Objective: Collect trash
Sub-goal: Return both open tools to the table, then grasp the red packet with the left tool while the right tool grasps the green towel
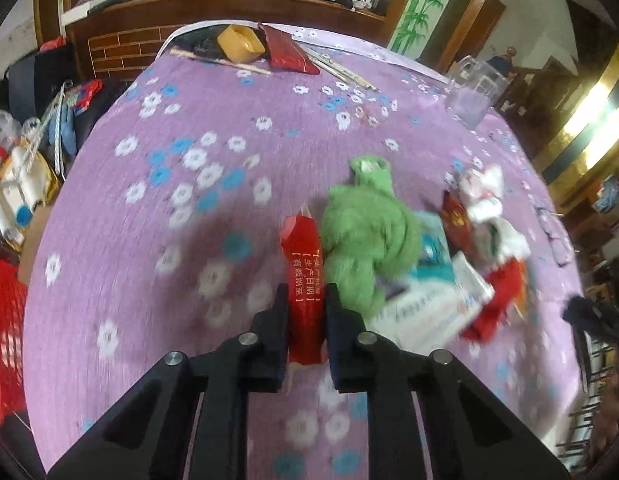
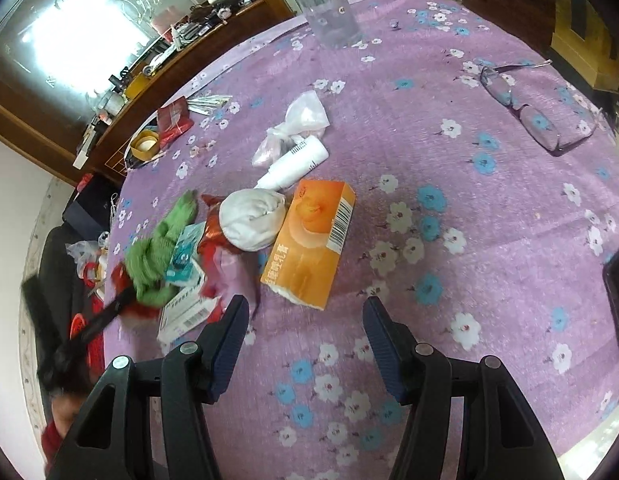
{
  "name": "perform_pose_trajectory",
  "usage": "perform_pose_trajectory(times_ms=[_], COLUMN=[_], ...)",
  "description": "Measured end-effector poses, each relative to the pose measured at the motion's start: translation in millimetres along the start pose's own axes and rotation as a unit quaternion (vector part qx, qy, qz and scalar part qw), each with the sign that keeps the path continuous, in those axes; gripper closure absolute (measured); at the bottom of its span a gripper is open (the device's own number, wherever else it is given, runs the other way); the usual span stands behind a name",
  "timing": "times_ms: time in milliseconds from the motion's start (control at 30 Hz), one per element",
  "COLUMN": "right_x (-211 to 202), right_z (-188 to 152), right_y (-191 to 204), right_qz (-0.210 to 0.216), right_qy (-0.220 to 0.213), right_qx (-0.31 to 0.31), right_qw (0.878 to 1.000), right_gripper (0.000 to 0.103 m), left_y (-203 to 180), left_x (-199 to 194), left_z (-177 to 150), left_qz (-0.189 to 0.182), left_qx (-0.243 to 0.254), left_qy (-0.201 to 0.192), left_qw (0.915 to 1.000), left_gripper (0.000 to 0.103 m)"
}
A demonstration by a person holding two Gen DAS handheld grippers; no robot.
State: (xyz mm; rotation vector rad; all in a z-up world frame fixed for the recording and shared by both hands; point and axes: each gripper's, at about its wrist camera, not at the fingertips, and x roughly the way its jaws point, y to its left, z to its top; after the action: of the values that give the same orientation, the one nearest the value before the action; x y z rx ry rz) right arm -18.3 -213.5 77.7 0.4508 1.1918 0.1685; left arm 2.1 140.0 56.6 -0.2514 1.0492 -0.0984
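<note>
My left gripper (image 1: 306, 300) is shut on a red wrapper (image 1: 303, 264) with white print, which stands up between the pads over the purple flowered tablecloth (image 1: 149, 240). Right beside it lies a crumpled green cloth (image 1: 365, 236), then a white and teal carton (image 1: 433, 300) and red and white scraps (image 1: 489, 216). In the right wrist view my right gripper (image 2: 305, 312) stands open above the cloth, with nothing between its fingers. Just beyond it lies an orange carton (image 2: 309, 240), a white wad (image 2: 251, 216), a white tube (image 2: 297, 162) and a clear plastic bag (image 2: 297, 124).
A clear plastic cup (image 2: 325, 8) stands at the table's far edge. Glasses (image 2: 525, 112) lie at the right. A yellow tub (image 1: 241, 42), a red packet (image 1: 287, 50) and chopsticks (image 1: 219, 62) sit at the far side. A red basket (image 1: 5, 320) stands off the table's left.
</note>
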Motion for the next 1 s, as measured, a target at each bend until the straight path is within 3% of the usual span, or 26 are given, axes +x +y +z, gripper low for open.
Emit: perform_pose_trajectory(times_ms=[133, 300, 533, 733, 867, 1000], right_x=[9.4, 17.8, 29.9, 60.4, 86.3, 115.7], right_z=[6.4, 12.3, 16.6, 3.7, -2.8, -8.6], right_y=[5.5, 30.0, 114.7, 190.9, 229.6, 258.3], right_qz=[0.001, 0.011, 0.047, 0.048, 0.016, -0.036], right_qy=[0.006, 0.014, 0.019, 0.017, 0.007, 0.000], right_qx=[0.001, -0.016, -0.106, -0.214, -0.278, -0.347], right_qw=[1.000, 1.000, 0.993, 0.975, 0.960, 0.937], right_gripper=[0.039, 0.039, 0.033, 0.033, 0.033, 0.031], left_y=[11.4, 22.7, 27.2, 46.4, 49.2, 50.4], left_x=[-7.7, -1.1, -17.3, -47.4, -62.9, -73.5], left_z=[-20.9, -22.5, -32.5, -45.9, -53.0, -59.7], left_qz=[0.012, 0.018, 0.030, 0.036, 0.044, 0.045], left_qx=[0.004, -0.008, -0.011, -0.033, -0.027, -0.022], left_qy=[0.001, 0.004, -0.023, -0.043, -0.052, -0.055], left_qw=[0.9999, 0.9998, 0.9992, 0.9979, 0.9973, 0.9972], left_gripper=[0.088, 0.086, 0.088, 0.088, 0.088, 0.088])
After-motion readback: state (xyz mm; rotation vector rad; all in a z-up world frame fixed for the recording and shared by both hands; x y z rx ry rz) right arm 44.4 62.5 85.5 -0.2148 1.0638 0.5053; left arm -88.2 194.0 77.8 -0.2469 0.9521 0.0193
